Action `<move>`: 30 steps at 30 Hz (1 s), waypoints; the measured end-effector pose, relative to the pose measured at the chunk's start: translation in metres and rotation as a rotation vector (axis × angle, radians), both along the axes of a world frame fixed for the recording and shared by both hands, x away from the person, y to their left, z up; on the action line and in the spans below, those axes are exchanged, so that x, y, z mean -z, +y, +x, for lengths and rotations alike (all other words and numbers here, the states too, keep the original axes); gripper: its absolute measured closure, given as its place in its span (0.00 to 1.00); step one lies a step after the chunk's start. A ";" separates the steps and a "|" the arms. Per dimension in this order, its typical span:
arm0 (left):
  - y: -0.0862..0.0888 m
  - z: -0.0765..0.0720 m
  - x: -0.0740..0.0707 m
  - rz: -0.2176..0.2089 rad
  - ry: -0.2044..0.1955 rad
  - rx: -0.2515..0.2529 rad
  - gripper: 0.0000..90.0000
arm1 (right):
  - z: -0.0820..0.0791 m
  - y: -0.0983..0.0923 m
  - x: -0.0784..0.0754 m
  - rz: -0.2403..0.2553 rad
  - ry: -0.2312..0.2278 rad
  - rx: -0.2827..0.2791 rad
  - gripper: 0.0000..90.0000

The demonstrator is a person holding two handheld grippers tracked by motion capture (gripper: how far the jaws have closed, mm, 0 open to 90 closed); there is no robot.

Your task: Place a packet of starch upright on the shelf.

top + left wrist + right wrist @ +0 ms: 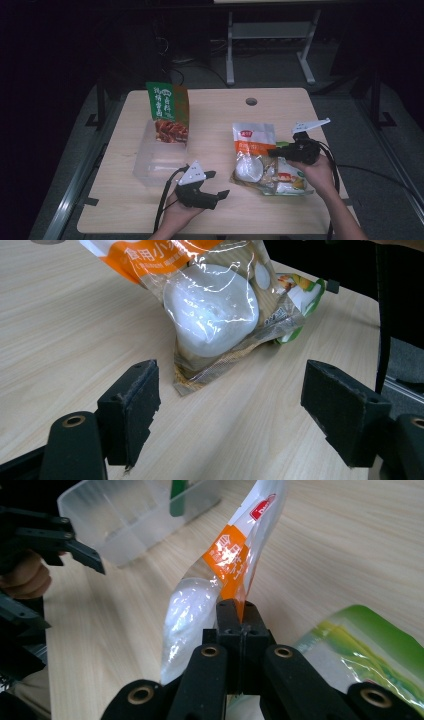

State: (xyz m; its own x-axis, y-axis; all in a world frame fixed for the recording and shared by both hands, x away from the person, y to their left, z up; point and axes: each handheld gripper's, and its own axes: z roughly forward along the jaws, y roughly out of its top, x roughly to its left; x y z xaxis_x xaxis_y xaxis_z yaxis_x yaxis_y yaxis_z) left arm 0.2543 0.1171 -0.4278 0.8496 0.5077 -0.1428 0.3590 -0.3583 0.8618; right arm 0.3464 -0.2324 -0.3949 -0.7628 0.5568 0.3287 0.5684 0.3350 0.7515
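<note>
Right gripper (274,150) pinches the orange pouch (252,152), lifted at the table's (215,120) four o'clock, over a green pouch (292,182). Left gripper (216,185), jaws spread, rests at six o'clock beside a clear tub (155,162).

Light wooden table (210,210), dim room, grey metal frame (270,37) behind.

Two black hand-held grippers, bare forearms behind them

The left gripper (212,185) and the right gripper (274,151) are matte black, each topped by a grey three-cornered plate dotted with small holes and trailing a black cable. Their jaws end in blocky, scuffed black pads, and brass-coloured rings mark the pivot holes in the linkage arms. No sleeves cover the forearms.
</note>
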 end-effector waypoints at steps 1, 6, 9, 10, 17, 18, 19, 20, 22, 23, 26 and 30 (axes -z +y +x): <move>-0.001 0.001 0.000 -0.002 0.005 0.001 0.26 | -0.001 0.001 -0.001 0.000 -0.008 -0.008 1.00; -0.004 0.008 0.000 -0.004 0.023 0.002 0.25 | -0.011 0.008 -0.011 0.000 -0.060 -0.050 1.00; -0.006 0.012 0.001 -0.017 0.037 -0.007 0.25 | -0.015 0.012 -0.014 0.001 -0.081 -0.066 1.00; -0.007 0.014 0.001 -0.019 0.038 -0.009 0.25 | -0.017 0.013 -0.015 0.001 -0.088 -0.074 1.00; -0.021 0.030 0.010 -0.043 0.064 -0.036 0.24 | -0.028 0.017 -0.019 0.008 -0.141 -0.137 1.00; -0.023 0.032 0.011 -0.056 0.078 -0.042 0.24 | -0.030 0.017 -0.019 0.012 -0.148 -0.146 1.00; -0.025 0.035 0.012 -0.066 0.091 -0.048 0.24 | -0.031 0.018 -0.019 0.017 -0.153 -0.155 1.00; -0.027 0.038 0.013 -0.065 0.094 -0.046 0.25 | -0.032 0.018 -0.019 0.021 -0.159 -0.161 1.00; -0.031 0.043 0.015 -0.076 0.116 -0.038 0.30 | -0.035 0.018 -0.018 0.026 -0.159 -0.173 1.00; -0.032 0.046 0.016 -0.092 0.124 -0.033 0.36 | -0.035 0.017 -0.018 0.020 -0.168 -0.179 1.00; -0.034 0.052 0.016 -0.129 0.154 -0.026 0.52 | -0.037 0.017 -0.017 0.020 -0.171 -0.188 1.00; -0.037 0.055 0.016 -0.137 0.170 -0.019 0.79 | -0.038 0.016 -0.016 0.032 -0.171 -0.197 1.00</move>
